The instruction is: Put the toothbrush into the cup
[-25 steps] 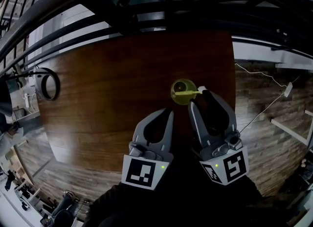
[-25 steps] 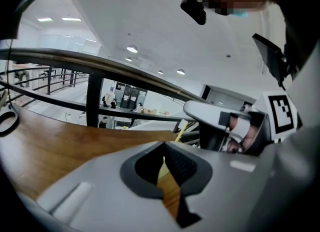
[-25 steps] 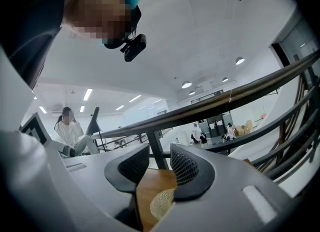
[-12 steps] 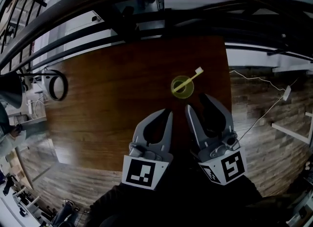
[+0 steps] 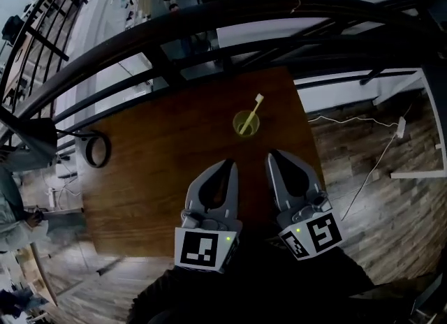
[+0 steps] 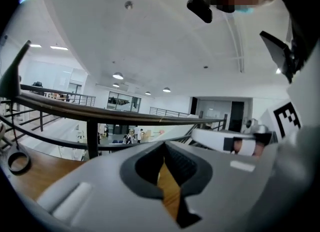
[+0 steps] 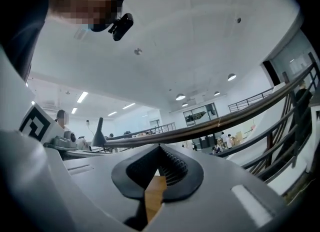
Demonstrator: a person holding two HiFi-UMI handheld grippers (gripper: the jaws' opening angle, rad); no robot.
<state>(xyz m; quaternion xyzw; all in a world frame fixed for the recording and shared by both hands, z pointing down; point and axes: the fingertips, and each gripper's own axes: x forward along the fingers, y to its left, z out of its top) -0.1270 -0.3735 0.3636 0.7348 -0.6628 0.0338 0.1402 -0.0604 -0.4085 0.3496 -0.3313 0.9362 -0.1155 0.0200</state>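
A yellow-green cup [image 5: 245, 124] stands on the brown wooden table [image 5: 160, 148] near its far right side. The toothbrush [image 5: 255, 106] stands in it, its white head leaning up and to the right over the rim. Both grippers hang side by side nearer to me than the cup and well apart from it. My left gripper [image 5: 229, 166] [image 6: 164, 146] is shut with nothing in it. My right gripper [image 5: 272, 155] [image 7: 160, 148] is also shut and empty. Neither gripper view shows the cup; both look level over the table towards the railing.
A black ring-shaped object [image 5: 95, 149] [image 6: 19, 162] lies at the table's left edge. A dark metal railing [image 5: 209, 33] runs behind the table's far edge. The table's right edge [image 5: 311, 148] drops to a wood floor with a white cable [image 5: 363, 176].
The toothbrush went from lying across the cup's rim at the right gripper's tips to standing in the cup. The right jaws closed. Both grippers drew back from the cup and rose.
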